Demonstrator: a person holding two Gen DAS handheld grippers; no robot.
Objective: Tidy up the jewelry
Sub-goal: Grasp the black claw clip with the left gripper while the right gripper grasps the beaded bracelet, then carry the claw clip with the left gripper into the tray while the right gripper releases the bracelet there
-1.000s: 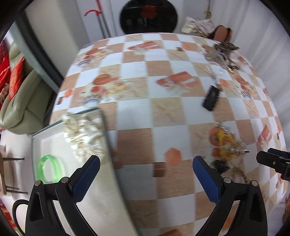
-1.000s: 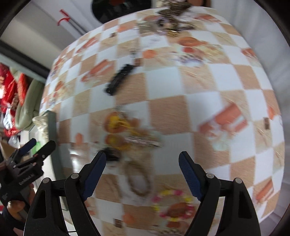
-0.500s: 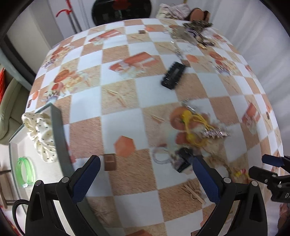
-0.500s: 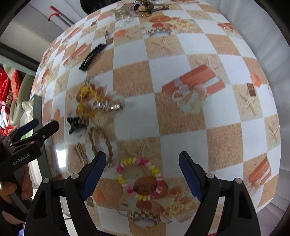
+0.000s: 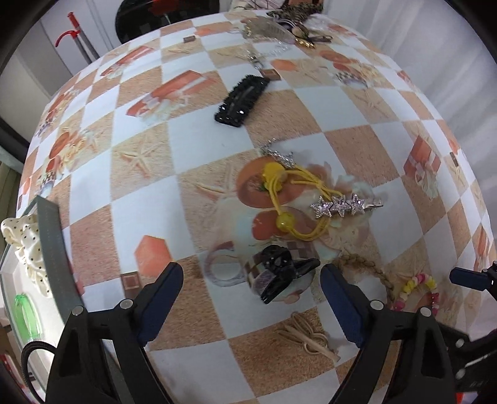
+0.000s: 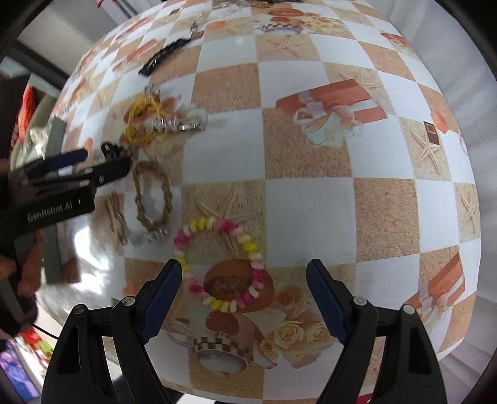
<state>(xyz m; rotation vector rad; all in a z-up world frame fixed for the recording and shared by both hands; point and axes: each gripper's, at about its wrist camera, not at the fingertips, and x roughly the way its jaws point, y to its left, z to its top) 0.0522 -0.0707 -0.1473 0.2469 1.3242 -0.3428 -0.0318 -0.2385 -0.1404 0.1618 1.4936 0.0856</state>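
My left gripper points down over a black claw clip. The clip lies on the checked tablecloth between the blue pads. The jaws are closing, and the pads stand apart from the clip. My right gripper hangs open over a pink and yellow bead bracelet, whose lower half lies between its fingers. A yellow hair tie and a silver star clip lie just beyond the claw clip. At the left edge stands a grey tray with a cream scrunchie and a green bangle.
A black sparkly barrette lies further back. A braided rope bracelet lies between the two grippers. A heap of chains and jewelry sits at the table's far end. A hand holds the left gripper at the table's left edge.
Both grippers have moved along the table and come lower. The left one went from the tray to above the claw clip. The right one now has the bead bracelet between its fingers.
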